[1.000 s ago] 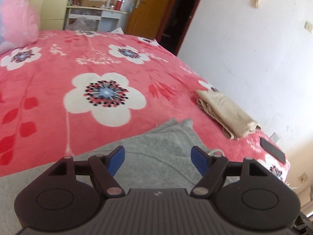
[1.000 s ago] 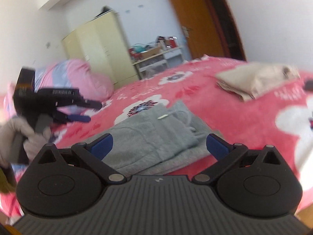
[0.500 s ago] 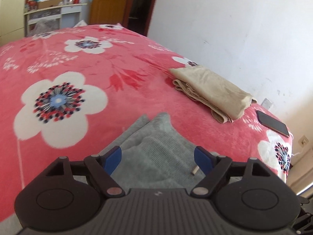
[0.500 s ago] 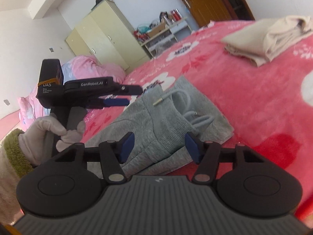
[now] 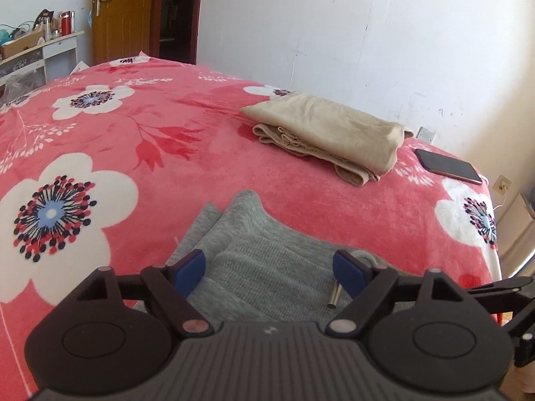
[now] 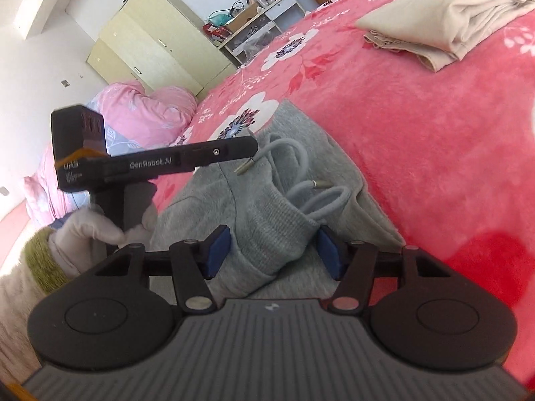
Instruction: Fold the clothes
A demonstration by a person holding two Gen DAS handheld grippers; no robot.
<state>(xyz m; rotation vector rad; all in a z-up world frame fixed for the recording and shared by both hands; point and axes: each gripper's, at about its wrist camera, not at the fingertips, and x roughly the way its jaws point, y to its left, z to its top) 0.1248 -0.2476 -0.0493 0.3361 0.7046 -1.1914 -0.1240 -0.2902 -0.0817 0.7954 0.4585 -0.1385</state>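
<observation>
bedroom, bed [image 5: 234,153] with a red floral blanket, white wall and a wooden door behind, cream wardrobe [image 6: 157,46] and a cluttered shelf at the far end. a phone [image 5: 448,165] lies near the bed's edge.

progress: one beige garment [image 5: 327,133] is already folded and parked on the far side of the bed, well apart from the work. the grey sweatpants [image 6: 267,200] lie near the bed edge in front of me, apparently doubled over, waistband end up close, drawstring [image 6: 301,173] loose on top with its metal tips showing. they look mid-fold, not finished; my guess is at least one more fold plus stacking by the beige one.

pose: both tools tilt down at the waistband end. my left hand-held gripper [image 5: 271,272] sits low over the ribbed waistband, jaws spread with cloth lying between the pads, pads not pressing. its jaws have just closed in a little. from the right wrist view it reaches in from the left, side-on, my gloved left hand [image 6: 97,230] on its handle.

my right hand-held gripper [image 6: 272,254] straddles a ridge of waistband fabric, jaws about half open after closing in from wide. the cloth sits between the pads, but i see gaps either side, so no pinch yet.
</observation>
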